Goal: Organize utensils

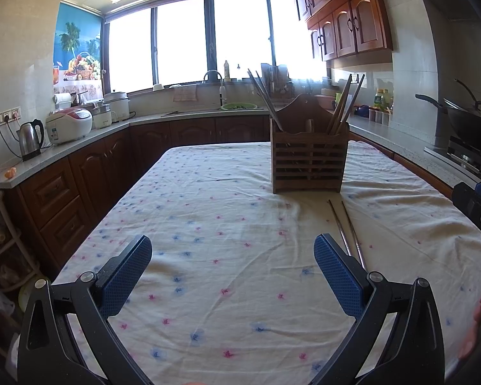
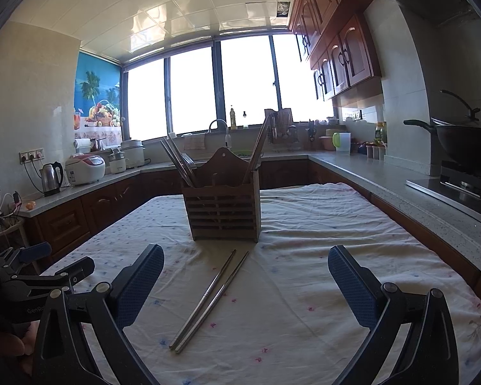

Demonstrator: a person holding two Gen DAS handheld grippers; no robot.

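A home kitchen: wooden wall cabinets (image 1: 346, 29) at two o'clock, a wok (image 2: 465, 144) on a gas stove (image 2: 465, 179) at three, a sink faucet (image 1: 212, 77) at twelve, and a kettle (image 1: 30, 138) beside what looks like a rice cooker (image 1: 69, 123) at nine.

A caddy (image 2: 223, 205) stands on the table (image 2: 320, 272), sticks (image 2: 179, 163) in its left and right compartments. Two chopsticks (image 2: 208, 301) lie side by side before it. Counters (image 2: 384, 176) run behind and along both sides.

Steel chopsticks (image 2: 208, 301) flat before slatted wooden holder (image 2: 223, 210).
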